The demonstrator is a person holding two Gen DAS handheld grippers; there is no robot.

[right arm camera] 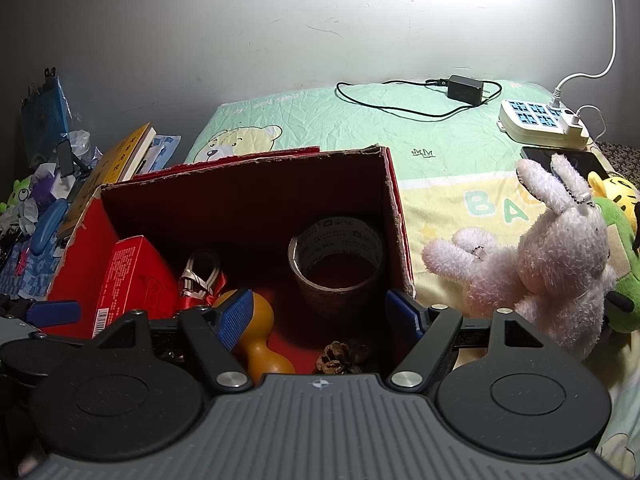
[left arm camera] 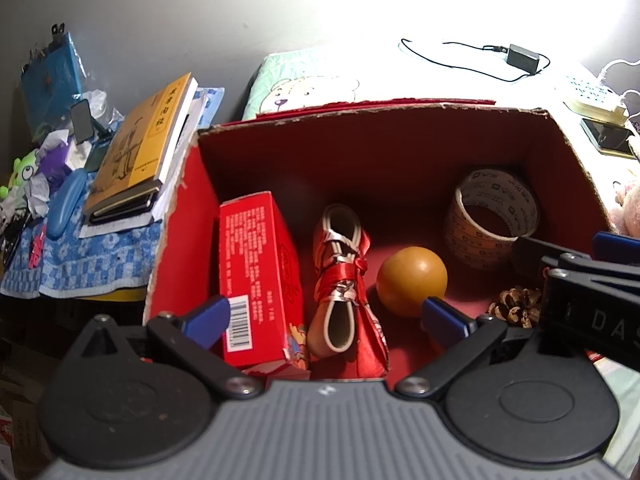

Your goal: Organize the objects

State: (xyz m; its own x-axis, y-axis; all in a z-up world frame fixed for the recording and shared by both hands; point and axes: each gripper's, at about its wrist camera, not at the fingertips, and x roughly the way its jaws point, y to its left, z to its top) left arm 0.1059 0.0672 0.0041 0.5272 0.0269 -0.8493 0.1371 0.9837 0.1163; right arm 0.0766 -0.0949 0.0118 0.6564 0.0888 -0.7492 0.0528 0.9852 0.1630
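We hold our two grippers over the red box [right arm camera: 394,200], and both are wide open with nothing in them. Our left gripper [left arm camera: 326,316] hangs above the left and middle of the box. Our right gripper [right arm camera: 320,312] hangs above the right side

Closest to us in the box lies a small pine cone [right arm camera: 340,356]. Beside it is an orange gourd toy [right arm camera: 260,336]. A little further in we see a red packet [left arm camera: 256,276] standing on end by the left wall, and a red bundle [left arm camera: 344,280] tied with ribbon next to it. At the back right stands a roll of tape [right arm camera: 336,264]

Outside the box, on the bed sheet [right arm camera: 440,152], some soft toys wait. A white bunny [right arm camera: 560,256] lies just right of the box, with a green toy [right arm camera: 624,280] and a yellow one [right arm camera: 616,190] behind it. Further back are a charger [right arm camera: 466,88] and a power strip [right arm camera: 540,120]

We think we are between things now: some are packed, the soft toys are not. Next, our right gripper likely needs to swing right, drop onto the bunny, and squeeze its soft body gently but firmly
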